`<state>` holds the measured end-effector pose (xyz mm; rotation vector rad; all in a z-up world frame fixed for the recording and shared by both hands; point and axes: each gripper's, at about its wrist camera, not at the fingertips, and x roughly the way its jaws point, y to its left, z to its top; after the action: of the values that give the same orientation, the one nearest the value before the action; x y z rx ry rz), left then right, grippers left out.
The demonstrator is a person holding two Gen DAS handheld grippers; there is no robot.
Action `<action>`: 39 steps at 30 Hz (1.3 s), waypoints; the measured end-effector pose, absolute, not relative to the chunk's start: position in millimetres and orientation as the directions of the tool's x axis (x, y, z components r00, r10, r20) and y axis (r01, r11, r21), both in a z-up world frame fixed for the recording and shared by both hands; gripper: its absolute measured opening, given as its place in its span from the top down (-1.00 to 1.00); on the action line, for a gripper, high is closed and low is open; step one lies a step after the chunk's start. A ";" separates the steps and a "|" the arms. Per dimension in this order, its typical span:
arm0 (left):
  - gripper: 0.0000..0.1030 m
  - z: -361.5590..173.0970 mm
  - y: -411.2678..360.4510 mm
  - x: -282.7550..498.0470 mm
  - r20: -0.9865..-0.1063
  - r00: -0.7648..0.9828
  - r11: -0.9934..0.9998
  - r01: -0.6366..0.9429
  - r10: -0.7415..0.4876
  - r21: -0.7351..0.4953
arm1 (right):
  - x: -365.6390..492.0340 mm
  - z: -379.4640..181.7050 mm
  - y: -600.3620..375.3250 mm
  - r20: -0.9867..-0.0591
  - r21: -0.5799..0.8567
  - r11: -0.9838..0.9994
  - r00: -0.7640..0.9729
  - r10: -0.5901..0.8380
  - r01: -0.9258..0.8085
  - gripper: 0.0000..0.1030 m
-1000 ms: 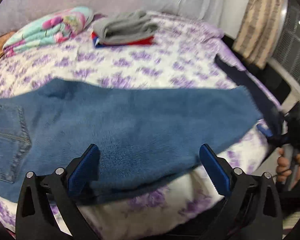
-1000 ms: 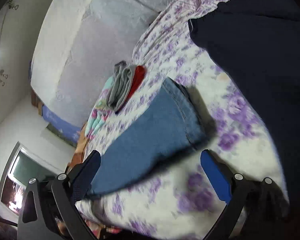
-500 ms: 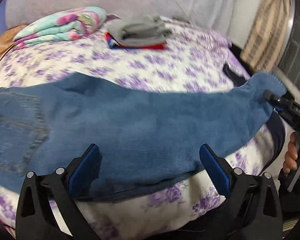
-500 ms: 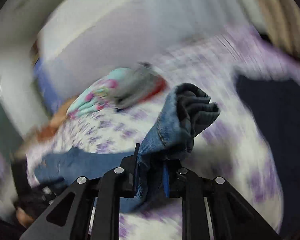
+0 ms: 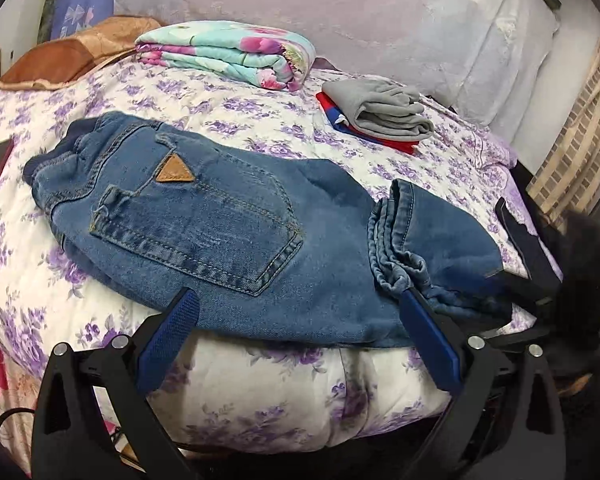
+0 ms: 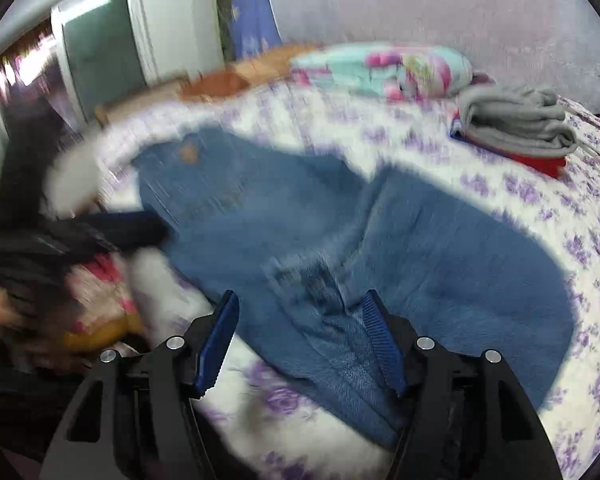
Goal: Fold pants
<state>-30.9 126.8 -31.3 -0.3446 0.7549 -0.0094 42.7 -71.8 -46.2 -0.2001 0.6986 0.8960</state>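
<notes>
Pants (image 5: pixel 228 232): blue denim, lying flat across near edge of bed (image 5: pixel 260 392), purple-flowered cover.

Left wrist view:
- Pants w/ waistband toward left side of bed, back pocket facing up, tan triangular patch (image 5: pixel 175 171) above pocket.
- Leg ends folded back over the body of the pants at the right; hem cuffs (image 5: pixel 396 248) bunched, seam side up.
- Left gripper (image 5: pixel 300 304): jaws wide apart, nothing between the pads; both blue pads hover at near edge of pants. Right pad looks just beside the cuffs; contact can't be told.
- Folded floral blanket (image 5: pixel 228 54) at far edge of bed, left of centre.
- Grey folded garment (image 5: pixel 380 110) stacked on red/blue ones, far right part of bed.
- Brown cushion (image 5: pixel 72 56) at far left corner.
- Dark cloth (image 5: pixel 528 248) at right edge, just beside the fold.

Right wrist view (blurred):
- Pants (image 6: pixel 380 232) fill the middle, running from far left to near right edge of bed (image 6: pixel 300 420).
- Right gripper (image 6: pixel 300 308): jaws partly open, have just been opening; denim edge lies between the pads but pads not pressing on it, so no grip.
- Blanket (image 6: pixel 380 68) and grey garment (image 6: pixel 516 124) along far edge.
- Person's hand w/ other gripper a dark smear at left; detail can't be told.
</notes>
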 end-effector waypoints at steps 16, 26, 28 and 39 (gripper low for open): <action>-0.90 -38.3 119.7 -32.5 -0.667 0.729 0.947 -0.085 -0.153 -0.310 | 72.3 -40.0 -54.9 -0.675 0.188 0.640 0.375 0.635 -0.745 0.71; -0.90 -39.3 120.0 -33.5 -0.666 0.730 0.946 -0.084 -0.156 -0.313 | 61.1 -71.5 -25.0 -0.728 0.073 0.602 0.370 0.577 -0.795 0.03; -0.90 -39.7 119.5 -33.5 -0.666 0.729 0.945 -0.086 -0.155 -0.315 | 55.0 -69.4 -20.0 -0.728 0.018 0.595 0.398 0.558 -0.803 0.02; -0.90 -39.7 123.6 -37.3 -0.656 0.736 0.940 -0.083 -0.165 -0.330 | 55.8 -37.8 -31.4 -0.672 0.056 0.624 0.433 0.601 -0.780 0.61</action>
<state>-37.3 123.6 -39.7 -0.3524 0.7459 -0.0458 55.8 -31.4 -37.8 -0.2815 0.7124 0.8740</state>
